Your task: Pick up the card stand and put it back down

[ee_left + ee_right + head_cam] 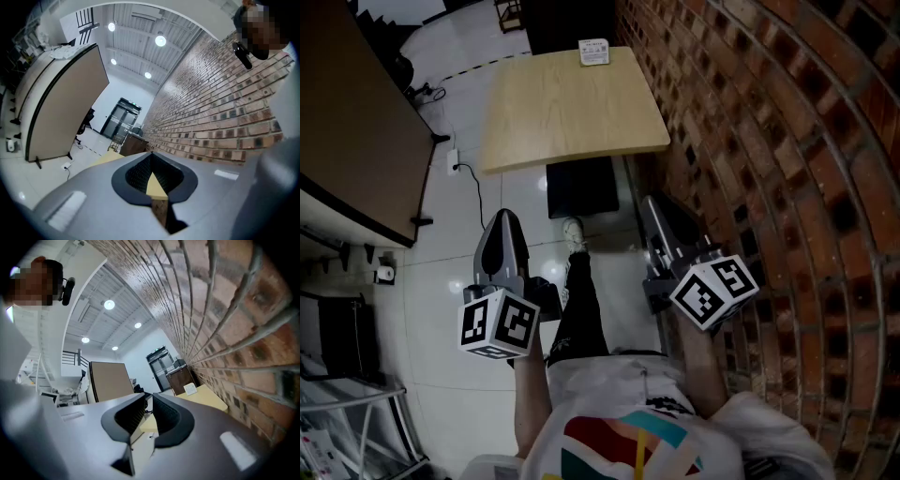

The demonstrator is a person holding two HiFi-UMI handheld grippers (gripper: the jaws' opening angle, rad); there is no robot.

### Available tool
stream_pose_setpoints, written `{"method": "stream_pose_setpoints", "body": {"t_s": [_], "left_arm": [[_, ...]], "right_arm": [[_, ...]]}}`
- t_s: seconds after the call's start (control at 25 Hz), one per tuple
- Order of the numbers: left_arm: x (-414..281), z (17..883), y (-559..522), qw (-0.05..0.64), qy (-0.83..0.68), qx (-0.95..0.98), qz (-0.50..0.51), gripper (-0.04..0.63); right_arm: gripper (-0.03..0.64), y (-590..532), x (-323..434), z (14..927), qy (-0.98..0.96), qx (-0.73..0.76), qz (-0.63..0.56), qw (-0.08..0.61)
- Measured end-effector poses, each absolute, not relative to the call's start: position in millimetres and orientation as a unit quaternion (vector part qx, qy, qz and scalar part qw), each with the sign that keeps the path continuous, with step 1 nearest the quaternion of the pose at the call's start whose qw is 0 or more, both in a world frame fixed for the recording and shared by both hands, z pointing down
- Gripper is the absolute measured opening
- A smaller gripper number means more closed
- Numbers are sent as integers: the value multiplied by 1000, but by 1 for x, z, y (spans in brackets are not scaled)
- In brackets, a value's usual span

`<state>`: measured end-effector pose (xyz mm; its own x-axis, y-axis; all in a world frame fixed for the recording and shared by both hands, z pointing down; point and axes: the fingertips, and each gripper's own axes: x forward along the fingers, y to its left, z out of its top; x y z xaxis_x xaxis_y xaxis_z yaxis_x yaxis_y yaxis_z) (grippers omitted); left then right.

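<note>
The card stand point(593, 52) is a small white upright sign at the far edge of the light wooden table point(572, 112), well ahead of both grippers. In the right gripper view the card stand point(190, 389) shows far off on the table point(208, 399). My left gripper point(503, 219) hangs over the floor short of the table, shut and empty. In its own view the left gripper point(151, 154) has its jaws meeting at the tips. My right gripper point(653, 204) is beside the brick wall, shut with nothing in it. The right gripper point(149, 398) points toward the table.
A brick wall point(769, 141) runs along the right. A dark box point(581, 186) stands under the table's near edge. A brown partition point(352, 131) lies to the left, with a socket and cable point(456, 165) on the white floor. The person's leg and shoe point(575, 234) show between the grippers.
</note>
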<state>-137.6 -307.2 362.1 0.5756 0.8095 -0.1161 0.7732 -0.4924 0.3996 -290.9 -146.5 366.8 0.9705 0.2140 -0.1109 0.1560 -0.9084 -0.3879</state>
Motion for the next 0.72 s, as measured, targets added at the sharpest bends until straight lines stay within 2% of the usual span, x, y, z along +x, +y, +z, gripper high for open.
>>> {"method": "stream_pose_setpoints", "body": {"t_s": [0.2,0.48,0.64,0.72], "left_arm": [[-9,355,-193,200,479,854,41,5],[197,285,-71,173,469,866,3,5],[245,303,-31,152,458,875,26,5],[257,315,-15,152,458,875,42,5]], "right_arm": [[42,-37,-168,388,-139,-973,63,171],[68,103,6,349,-191,-968,61,149],[112,146,43,365,-210,-965,24,153],[172,165,53,377,-222,-961,9,164]]}}
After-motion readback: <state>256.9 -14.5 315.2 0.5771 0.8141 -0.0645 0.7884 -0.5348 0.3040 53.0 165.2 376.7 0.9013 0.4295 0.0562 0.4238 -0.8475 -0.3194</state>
